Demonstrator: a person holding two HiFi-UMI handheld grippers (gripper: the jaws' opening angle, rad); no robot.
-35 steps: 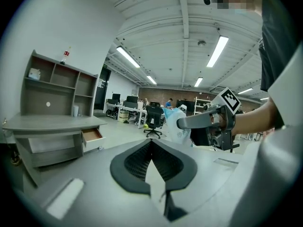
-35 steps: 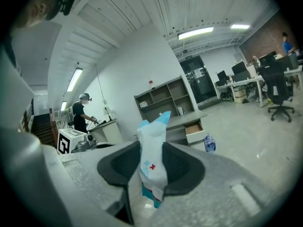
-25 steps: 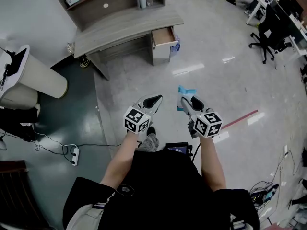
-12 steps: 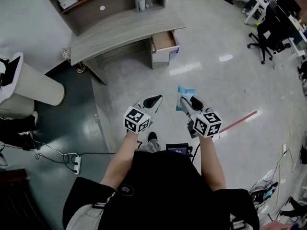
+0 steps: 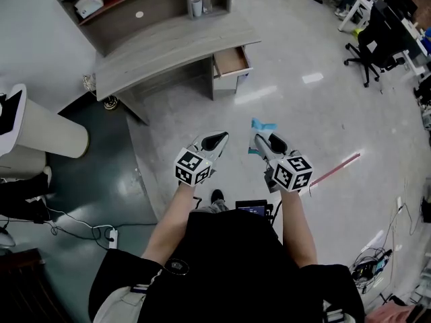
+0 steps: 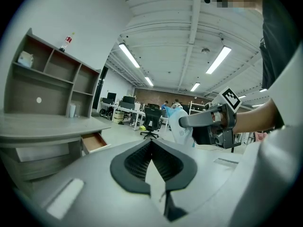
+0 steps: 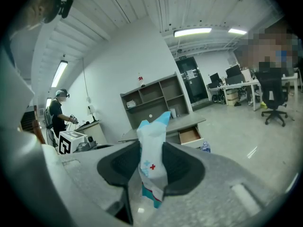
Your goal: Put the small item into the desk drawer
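My right gripper (image 5: 259, 140) (image 7: 152, 159) is shut on a small white and blue packet (image 7: 153, 164) with a red cross, which sticks up between its jaws; in the head view the packet (image 5: 260, 127) pokes out ahead of the gripper. The left gripper (image 5: 214, 140) (image 6: 152, 162) is shut with nothing in it, beside the right one. The grey desk (image 5: 168, 46) stands a few steps ahead, its drawer (image 5: 231, 60) (image 7: 190, 135) (image 6: 93, 142) pulled open at the right end. Both grippers hang over the floor, well short of it.
A shelf unit (image 5: 135, 5) with a cup (image 5: 196, 6) sits on the desk. A white round bin (image 5: 44, 126) stands at left, a power strip (image 5: 112, 235) and cables on the dark floor. Office chairs (image 5: 367, 46) are at far right. Another person (image 7: 59, 113) stands left in the right gripper view.
The desk and floor have slid in the head view as I walk; the grippers keep their pose and the packet stays held.
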